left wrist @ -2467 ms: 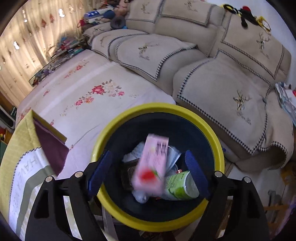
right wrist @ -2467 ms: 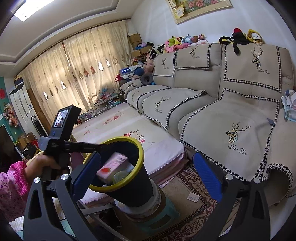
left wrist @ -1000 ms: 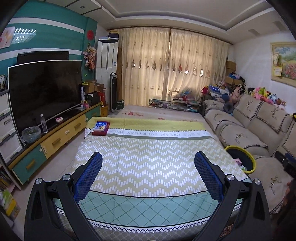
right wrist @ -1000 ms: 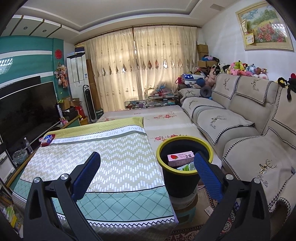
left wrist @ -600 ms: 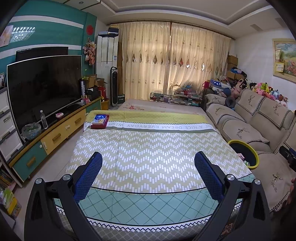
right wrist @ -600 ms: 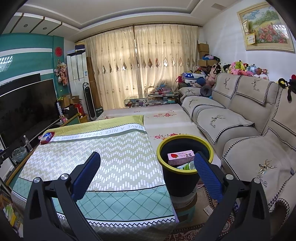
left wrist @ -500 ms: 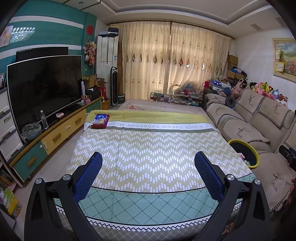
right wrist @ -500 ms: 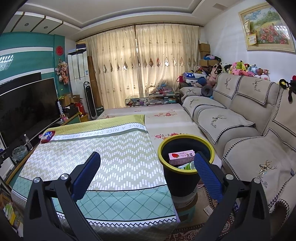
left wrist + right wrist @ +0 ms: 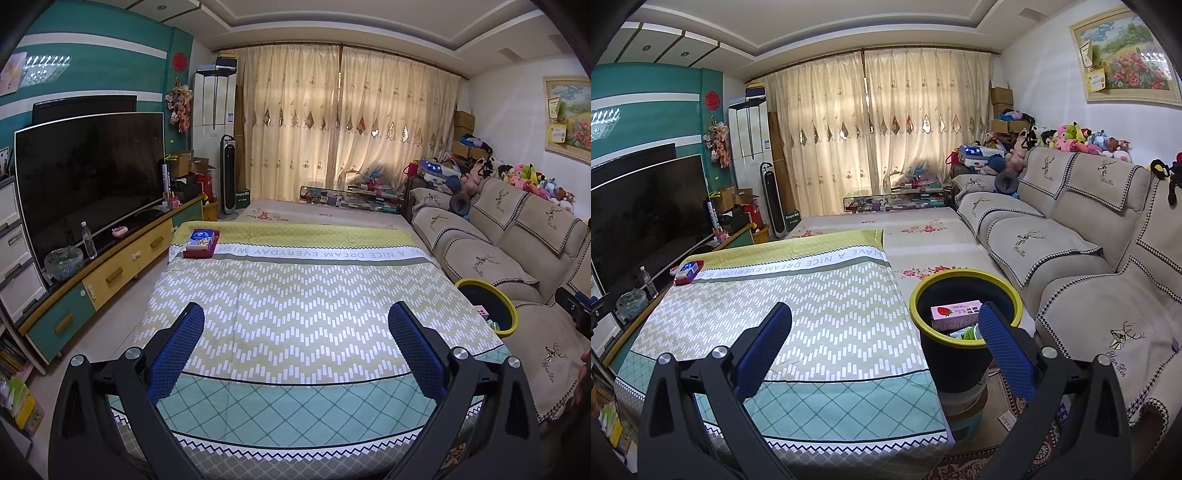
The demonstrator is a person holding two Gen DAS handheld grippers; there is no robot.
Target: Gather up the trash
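A dark bin with a yellow rim (image 9: 964, 277) stands beside the table's right edge; it also shows in the left wrist view (image 9: 509, 314). A pink strawberry carton (image 9: 955, 314) lies on top of other trash in it. My left gripper (image 9: 295, 350) is open and empty over the near end of the cloth-covered table (image 9: 295, 295). My right gripper (image 9: 882, 347) is open and empty, between the table's near right corner and the bin.
A red and blue box (image 9: 201, 242) lies at the table's far left corner, also in the right wrist view (image 9: 689, 271). A beige sofa (image 9: 1071, 240) runs along the right. A TV (image 9: 88, 177) on a low cabinet stands to the left.
Both grippers have pulled back from the bin to the table's near end. The pink carton that was falling from the left gripper now rests in the bin. Little has moved in the last second.
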